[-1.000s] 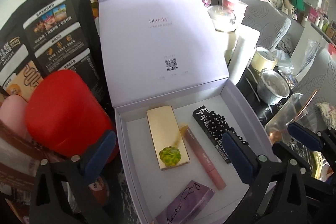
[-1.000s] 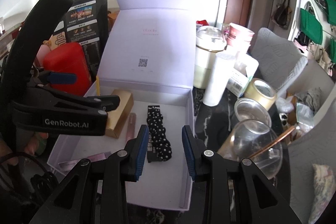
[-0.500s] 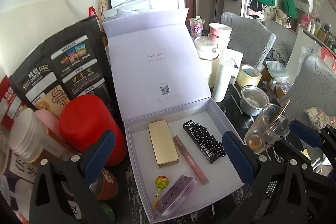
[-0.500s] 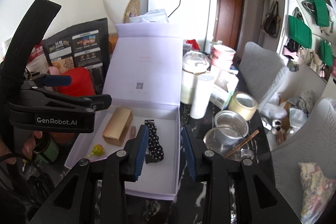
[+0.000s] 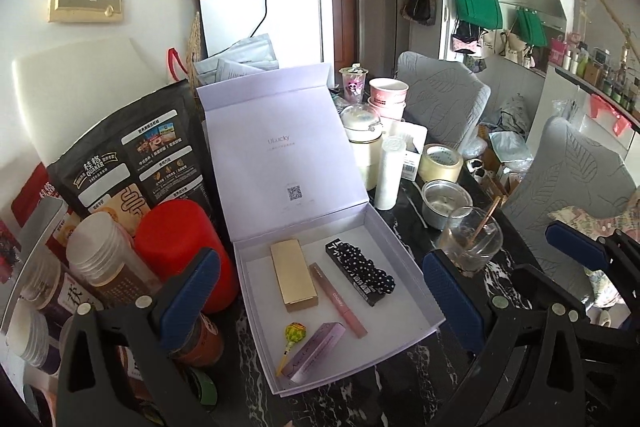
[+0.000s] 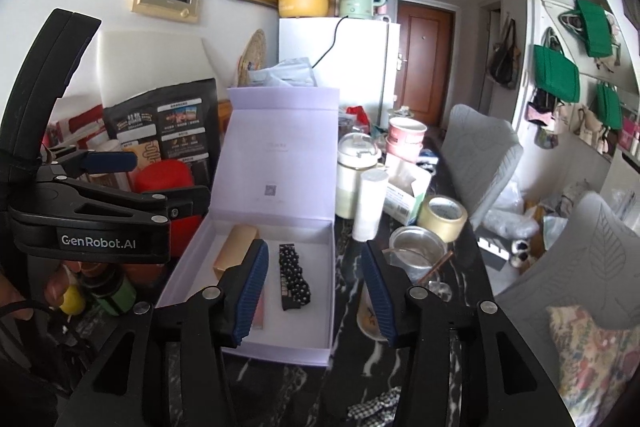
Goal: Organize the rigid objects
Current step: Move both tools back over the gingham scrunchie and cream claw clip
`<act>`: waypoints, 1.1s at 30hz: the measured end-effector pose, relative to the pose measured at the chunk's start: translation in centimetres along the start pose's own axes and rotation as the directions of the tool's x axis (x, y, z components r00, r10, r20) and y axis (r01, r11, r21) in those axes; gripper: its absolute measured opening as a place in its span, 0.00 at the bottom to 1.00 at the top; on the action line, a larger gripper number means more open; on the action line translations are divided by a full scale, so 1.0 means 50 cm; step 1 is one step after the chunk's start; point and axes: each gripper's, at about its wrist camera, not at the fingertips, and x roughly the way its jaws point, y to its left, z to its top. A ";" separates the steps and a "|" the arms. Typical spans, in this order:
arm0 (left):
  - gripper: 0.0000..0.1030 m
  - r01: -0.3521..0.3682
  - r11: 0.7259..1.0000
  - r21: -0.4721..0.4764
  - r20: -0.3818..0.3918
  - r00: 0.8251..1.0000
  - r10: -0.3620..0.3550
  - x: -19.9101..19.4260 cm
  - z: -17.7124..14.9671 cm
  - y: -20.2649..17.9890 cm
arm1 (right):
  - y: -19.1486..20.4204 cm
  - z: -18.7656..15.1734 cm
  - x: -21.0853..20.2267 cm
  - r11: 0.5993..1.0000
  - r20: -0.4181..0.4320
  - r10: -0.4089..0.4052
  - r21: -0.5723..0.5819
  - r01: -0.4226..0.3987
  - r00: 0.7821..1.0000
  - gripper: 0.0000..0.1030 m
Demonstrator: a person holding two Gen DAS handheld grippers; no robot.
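Note:
An open lilac gift box [image 5: 416,283] [image 6: 326,267] stands on the dark marble table with its lid upright. In it lie a gold box [image 5: 294,281] [image 6: 236,251], a pink tube [image 5: 339,301], a black polka-dot pack [image 5: 360,277] [image 6: 294,277], a purple carton [image 5: 316,351] and a green lollipop [image 5: 294,333]. My left gripper [image 5: 320,297] is open and empty, held above the box's front. My right gripper [image 6: 314,293] is open and empty, above the box's right front; it shows at the right of the left wrist view [image 5: 576,255].
Left of the box stand a red canister [image 5: 184,247], a black oats bag [image 5: 132,163] and jars [image 5: 104,267]. Right of it stand a glass with a stick [image 5: 474,243], a metal cup [image 5: 446,203], a tape roll [image 5: 440,163], a white roll [image 5: 390,173] and grey chairs [image 5: 576,187].
Both grippers have pulled up and back from the box. The lollipop, on the gold box a second ago, now lies on the box floor near the purple carton. The right jaws have opened wider.

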 end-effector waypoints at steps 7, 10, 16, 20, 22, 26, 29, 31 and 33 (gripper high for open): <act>1.00 0.037 0.999 0.017 0.019 0.999 -0.037 -0.044 -0.024 -0.026 | -0.008 -0.023 -0.060 1.000 0.012 -0.015 0.017 0.015 1.000 0.52; 1.00 0.057 0.998 0.026 0.026 0.998 -0.058 -0.063 -0.040 -0.041 | -0.012 -0.037 -0.084 0.999 0.013 -0.024 0.028 0.023 1.000 0.54; 1.00 0.082 0.994 0.066 0.014 0.996 -0.083 -0.080 -0.076 -0.073 | -0.023 -0.078 -0.133 0.997 0.010 -0.049 0.063 0.048 0.999 0.57; 1.00 0.132 0.987 0.094 -0.002 0.991 -0.132 -0.089 -0.105 -0.103 | -0.035 -0.105 -0.161 0.993 0.000 -0.077 0.093 0.077 0.997 0.58; 1.00 0.153 0.982 0.113 -0.014 0.988 -0.153 -0.089 -0.118 -0.119 | -0.042 -0.117 -0.173 0.990 -0.004 -0.092 0.105 0.092 0.996 0.60; 1.00 0.194 0.970 0.144 -0.044 0.981 -0.189 -0.085 -0.142 -0.152 | -0.061 -0.146 -0.196 0.982 -0.018 -0.122 0.140 0.124 0.992 0.61; 1.00 0.239 0.961 0.136 -0.083 0.970 -0.229 -0.075 -0.157 -0.172 | -0.072 -0.167 -0.210 0.979 -0.026 -0.134 0.152 0.136 0.991 0.64; 1.00 0.269 0.955 0.125 -0.111 0.960 -0.256 -0.068 -0.167 -0.181 | -0.076 -0.178 -0.216 0.977 -0.032 -0.142 0.157 0.145 0.989 0.64; 1.00 0.290 0.950 0.116 -0.128 0.953 -0.275 -0.060 -0.177 -0.191 | -0.084 -0.192 -0.223 0.974 -0.040 -0.152 0.164 0.156 0.988 0.65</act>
